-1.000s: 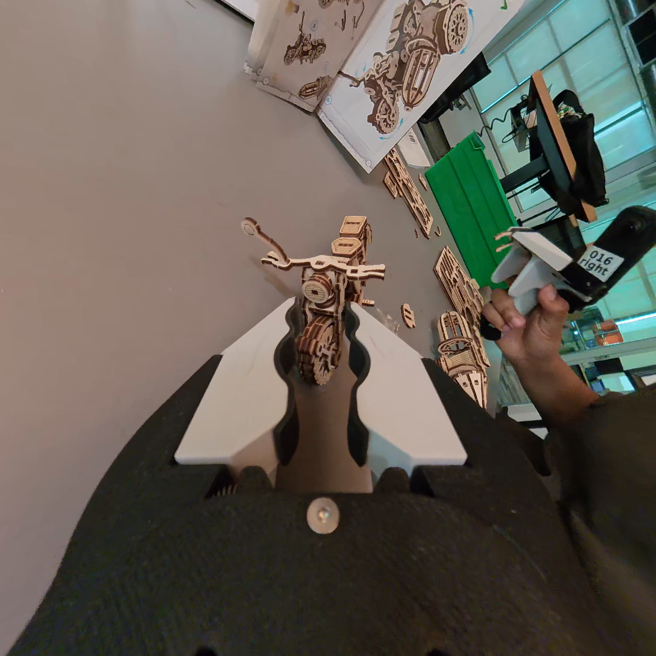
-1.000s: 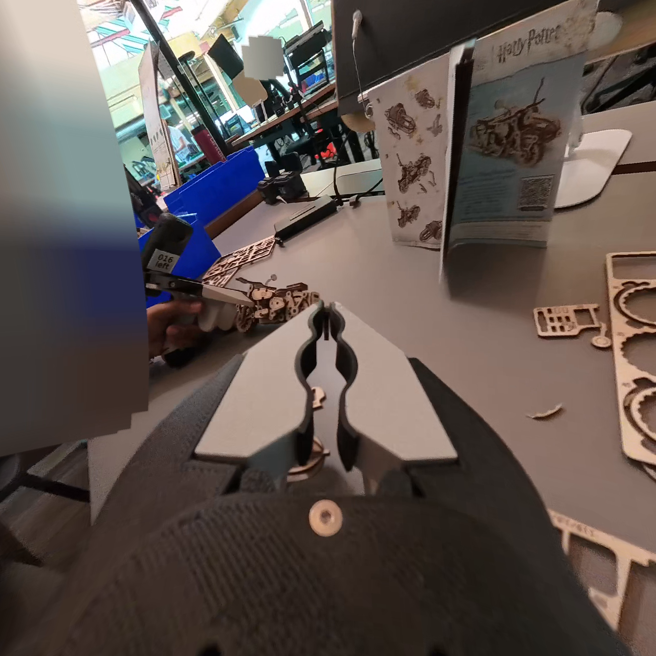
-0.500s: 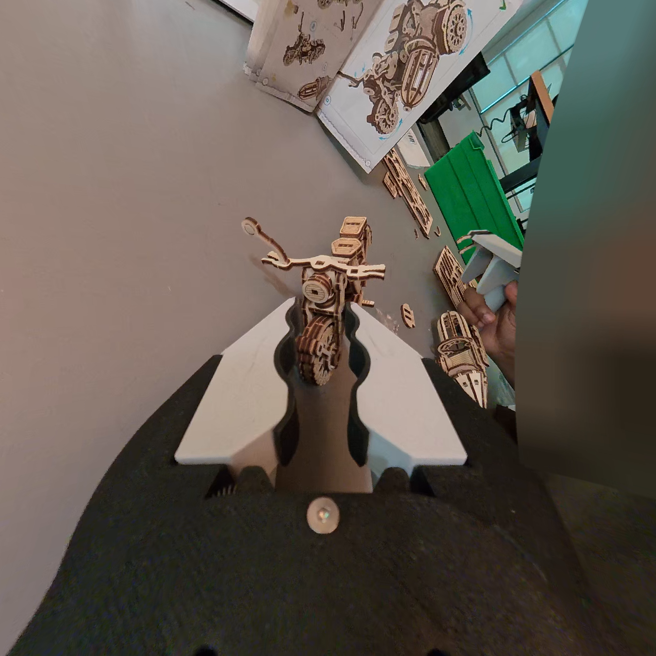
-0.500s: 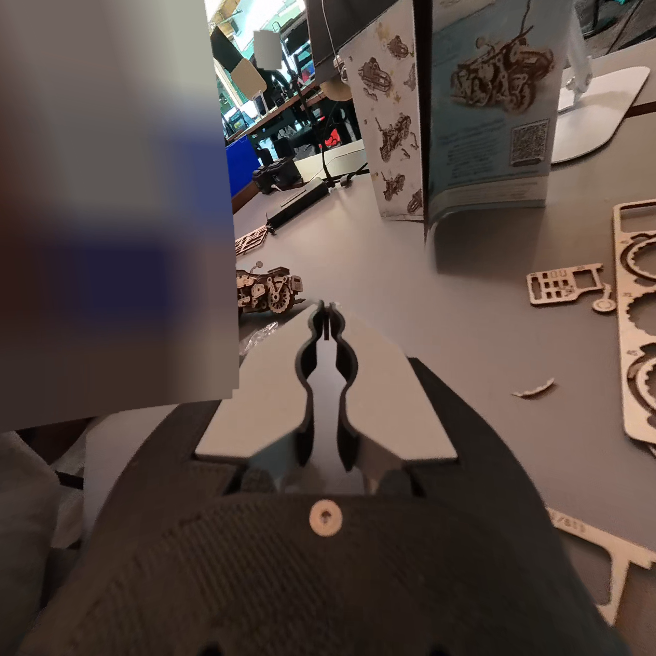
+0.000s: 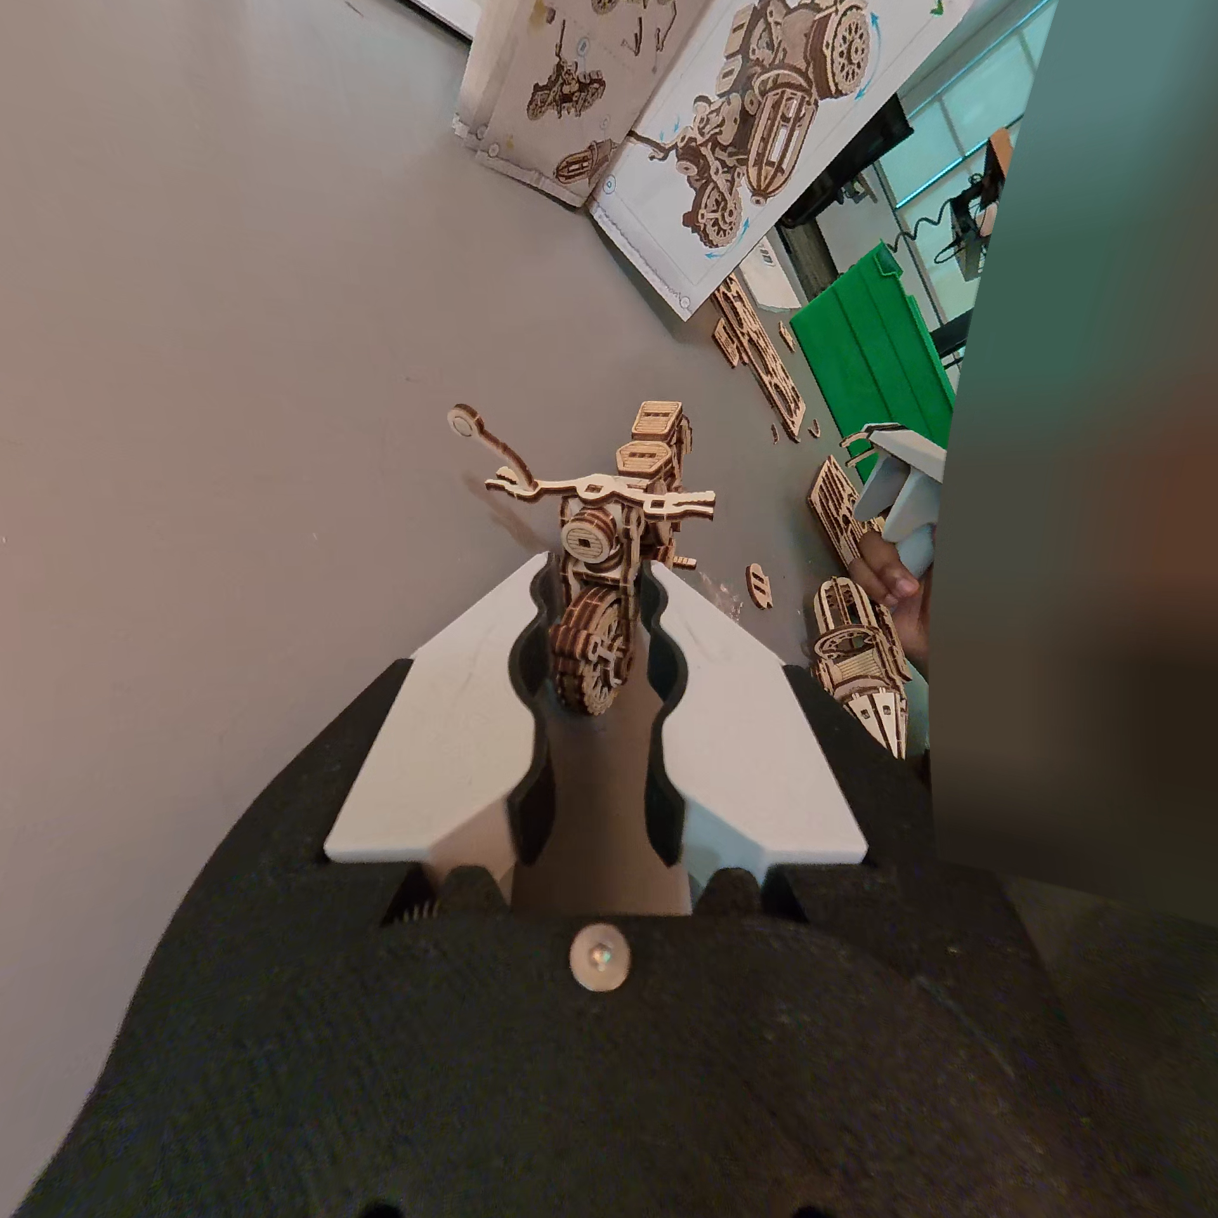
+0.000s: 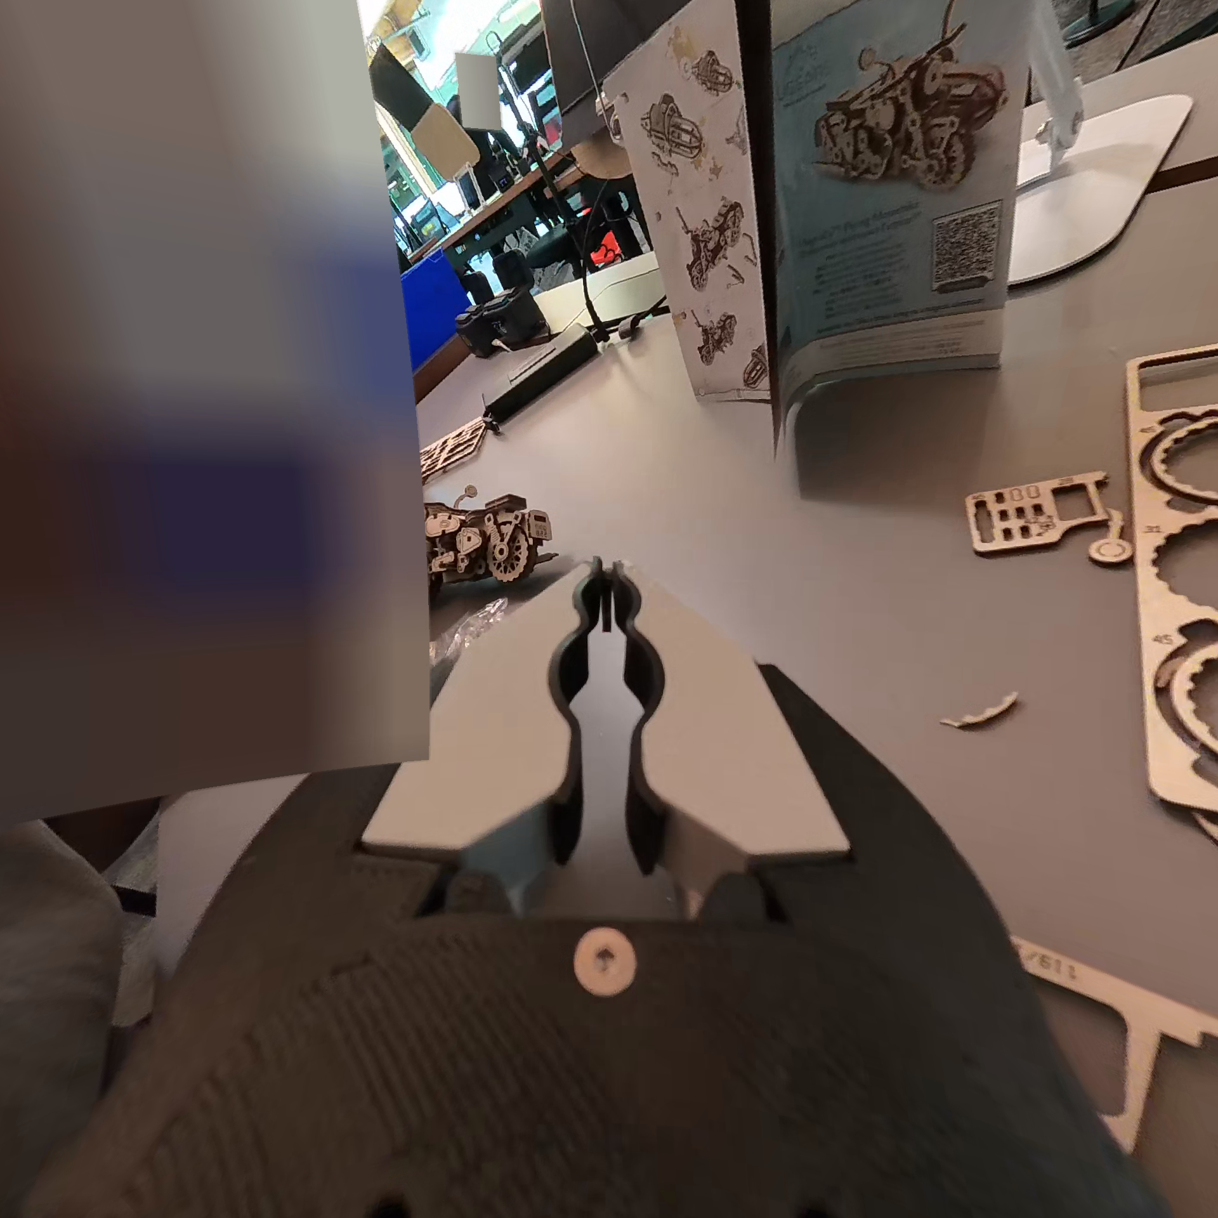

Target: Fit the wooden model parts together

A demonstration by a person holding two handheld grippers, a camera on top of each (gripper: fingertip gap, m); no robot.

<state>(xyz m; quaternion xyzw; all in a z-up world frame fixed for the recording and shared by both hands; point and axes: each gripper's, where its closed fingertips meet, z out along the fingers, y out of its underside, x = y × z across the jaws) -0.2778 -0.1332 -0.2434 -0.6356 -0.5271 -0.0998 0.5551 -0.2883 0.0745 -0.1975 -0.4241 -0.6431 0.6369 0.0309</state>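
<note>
In the left wrist view, my left gripper (image 5: 596, 573) is shut on the front wheel of the wooden motorcycle model (image 5: 613, 521) and holds it upright on the grey table (image 5: 231, 395). A mirror stalk sticks up from the left end of its handlebar. My right gripper (image 6: 606, 568) is shut on a thin flat wooden part (image 6: 605, 603) held edge-on between its tips. The right gripper also shows in the left wrist view (image 5: 896, 488), to the right of the motorcycle. The motorcycle shows in the right wrist view (image 6: 491, 547), ahead and left of the right gripper.
A wooden sidecar body (image 5: 857, 659) lies right of the left gripper. Punched wooden sheets (image 5: 758, 349) (image 6: 1180, 593), a small fret (image 6: 1035, 521) and a sliver (image 6: 982, 712) lie on the table. An instruction booklet (image 6: 890, 198) stands at the back. A green bin (image 5: 870, 343) is beyond. There is about 20 cm between the tips of the two grippers.
The right gripper has come down and closer to the table and the motorcycle, still holding the thin part. The left gripper and the motorcycle have not moved.
</note>
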